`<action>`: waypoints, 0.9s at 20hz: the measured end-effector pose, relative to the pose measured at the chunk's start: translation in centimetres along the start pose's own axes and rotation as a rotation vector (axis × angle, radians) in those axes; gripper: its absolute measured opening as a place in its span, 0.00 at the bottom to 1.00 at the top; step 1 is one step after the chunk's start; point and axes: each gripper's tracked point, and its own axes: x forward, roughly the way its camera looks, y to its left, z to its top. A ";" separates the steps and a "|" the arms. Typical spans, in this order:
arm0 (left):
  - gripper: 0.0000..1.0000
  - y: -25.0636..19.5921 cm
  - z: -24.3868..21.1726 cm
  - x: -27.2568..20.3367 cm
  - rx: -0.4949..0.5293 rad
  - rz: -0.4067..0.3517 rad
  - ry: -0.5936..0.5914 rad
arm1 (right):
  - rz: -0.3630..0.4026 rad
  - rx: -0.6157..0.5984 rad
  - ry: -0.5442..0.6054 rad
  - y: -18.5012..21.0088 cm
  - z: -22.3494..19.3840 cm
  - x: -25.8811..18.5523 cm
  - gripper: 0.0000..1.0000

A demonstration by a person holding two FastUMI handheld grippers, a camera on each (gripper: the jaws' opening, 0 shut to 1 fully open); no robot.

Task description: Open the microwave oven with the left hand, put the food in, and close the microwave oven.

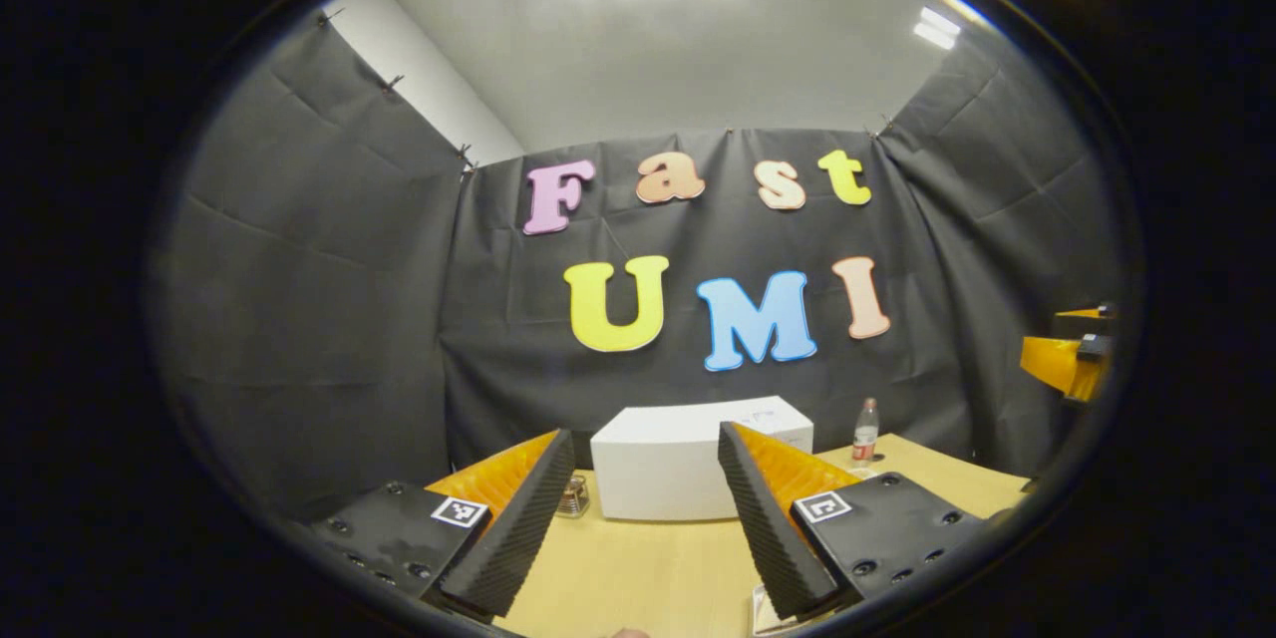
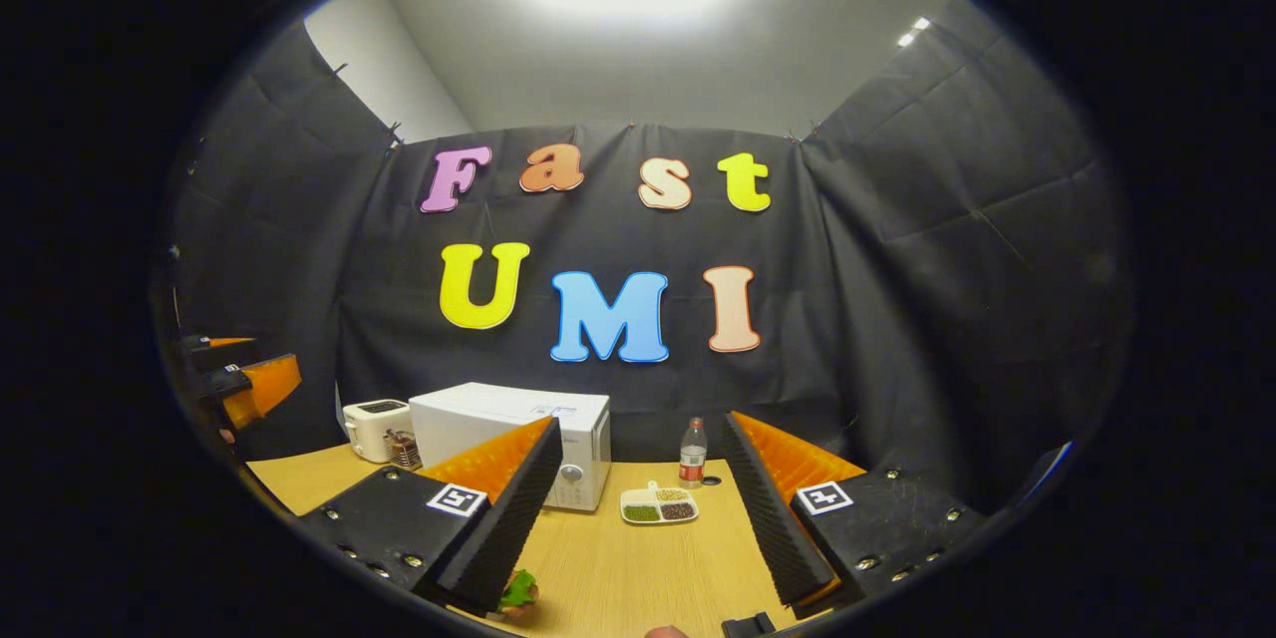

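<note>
both claws (image 1: 646, 518) (image 2: 638, 518) gape above the table (image 2: 618, 558).

Both cameras sit low over the wooden table (image 1: 648, 568), held back from its near edge and tilted up enough to take in the booth wall and ceiling lights. The left gripper view faces the white microwave oven (image 1: 663, 474) almost head-on, from fairly near. The right gripper view looks from farther right and farther back, so the microwave oven (image 2: 498, 434) falls left of centre. Both share the table, the microwave oven and the bottle (image 1: 865, 431), standing right of it (image 2: 692, 454).
</note>
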 end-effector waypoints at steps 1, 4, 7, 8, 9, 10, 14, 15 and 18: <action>0.97 -0.4 -0.2 1.4 0.001 -0.007 -0.005 | -0.007 -0.005 0.001 -0.1 -0.1 0.2 0.97; 0.98 -1.7 -1.1 5.7 -0.009 -0.050 -0.015 | -0.047 -0.013 0.000 -0.4 -0.2 1.5 0.97; 0.98 -3.4 -2.7 10.3 -0.025 -0.106 -0.017 | -0.107 -0.022 -0.005 -0.8 0.3 2.4 0.97; 0.98 -3.9 -3.5 11.9 -0.024 -0.122 -0.015 | -0.126 -0.028 -0.012 -1.0 0.6 2.8 0.97; 0.98 -4.5 -4.1 13.3 -0.025 -0.140 -0.010 | -0.147 -0.036 -0.014 -1.1 0.8 3.2 0.97; 0.94 -5.2 -5.0 14.7 -0.028 -0.159 -0.006 | -0.168 -0.044 -0.007 -1.3 0.5 3.6 0.97; 0.95 -7.8 -7.7 19.7 -0.037 -0.225 0.008 | -0.235 -0.059 0.015 -1.8 0.0 4.6 0.97; 0.96 -8.4 -8.3 20.8 -0.039 -0.241 0.010 | -0.252 -0.067 0.022 -1.9 -0.2 4.7 0.97; 0.94 -10.5 -11.2 23.7 -0.050 -0.287 0.040 | -0.307 -0.083 0.036 -2.5 -0.5 5.1 0.97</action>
